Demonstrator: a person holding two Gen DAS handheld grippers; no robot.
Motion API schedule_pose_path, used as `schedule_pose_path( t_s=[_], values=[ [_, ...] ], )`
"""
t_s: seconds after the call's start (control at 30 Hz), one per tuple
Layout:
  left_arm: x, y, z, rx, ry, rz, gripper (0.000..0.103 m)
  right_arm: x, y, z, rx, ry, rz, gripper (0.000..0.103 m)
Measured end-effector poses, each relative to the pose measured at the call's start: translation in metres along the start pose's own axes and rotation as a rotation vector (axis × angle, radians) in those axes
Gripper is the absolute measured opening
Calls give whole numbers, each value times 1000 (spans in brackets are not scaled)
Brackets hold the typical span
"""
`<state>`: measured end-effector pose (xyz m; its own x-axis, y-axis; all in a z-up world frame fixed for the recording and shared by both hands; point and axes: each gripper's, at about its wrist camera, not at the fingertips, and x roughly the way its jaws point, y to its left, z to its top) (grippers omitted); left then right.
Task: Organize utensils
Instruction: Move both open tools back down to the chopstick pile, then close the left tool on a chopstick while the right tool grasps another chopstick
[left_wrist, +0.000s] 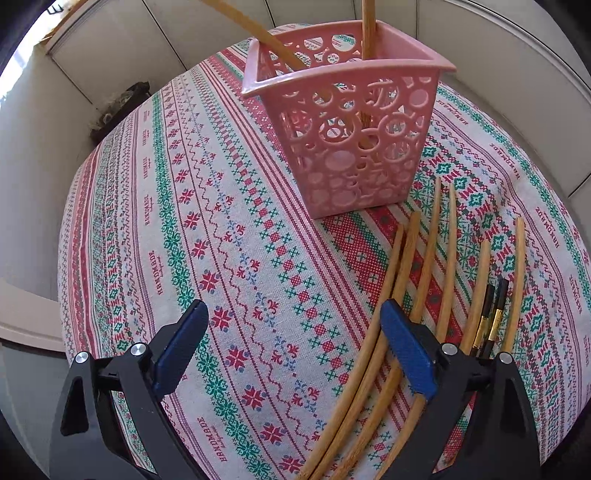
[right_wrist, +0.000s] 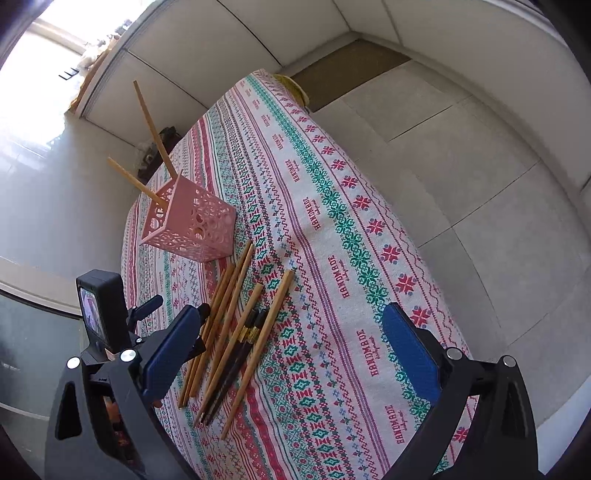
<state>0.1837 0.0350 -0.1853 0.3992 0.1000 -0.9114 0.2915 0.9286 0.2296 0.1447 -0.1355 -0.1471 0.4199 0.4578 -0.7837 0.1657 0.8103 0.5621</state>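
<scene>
Left gripper (left_wrist: 291, 328): your jaws stand spread above the bench, nothing pinched; 2 bamboo chopsticks pass under the right blue ribbed pad.
Bench (left_wrist: 155, 229): woven cloth, red and green cross-stitch bands; bare cloth lies open left of the chopsticks.
Basket (left_wrist: 354, 122): pink plastic, square, pierced with circles, upright, holding 2 chopsticks (right_wrist: 149, 120) that lean out.
Loose chopsticks (left_wrist: 424, 258): slim bamboo sticks plus 2 dark ones (right_wrist: 236, 360), fanned just before the basket.
Right gripper (right_wrist: 291, 345): your jaws are spread wide, empty, right of the fan, near the bench's right edge.
</scene>
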Motion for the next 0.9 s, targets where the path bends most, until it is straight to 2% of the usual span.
schedule_pose_path(
  t_s=[0.17,0.33,0.37,0.4,0.43,0.47,0.5,0.53,0.57,0.73,0.8,0.9],
  values=[
    [11,7,8,-13,18,-40,87,4,-2,0,9,15,-12,96],
    [17,4,6,5,20,-17,88,7,0,-1,-1,24,-18,96],
    [18,6,8,0,24,-27,85,9,1,-2,0,28,-21,96],
    [19,6,8,-8,29,-59,80,10,0,-2,2,35,-24,96],
    [19,8,8,-29,46,-121,62,13,0,-2,4,44,-30,96],
    [19,12,9,-68,77,-212,38,18,1,-1,2,57,-45,96],
    [19,14,10,-89,97,-216,31,23,2,-1,-1,72,-65,96],
    [19,14,10,-98,109,-214,15,28,3,0,0,84,-82,96],
    [19,17,9,-124,122,-210,9,33,4,0,1,95,-98,96],
    [15,48,-26,-302,143,-234,6,53,19,-3,-37,125,-191,96],
    [12,59,-44,-354,146,-244,6,62,23,-3,-31,157,-189,91],
    [8,72,-66,-394,139,-284,6,83,25,-3,9,237,-194,75]
  ],
)
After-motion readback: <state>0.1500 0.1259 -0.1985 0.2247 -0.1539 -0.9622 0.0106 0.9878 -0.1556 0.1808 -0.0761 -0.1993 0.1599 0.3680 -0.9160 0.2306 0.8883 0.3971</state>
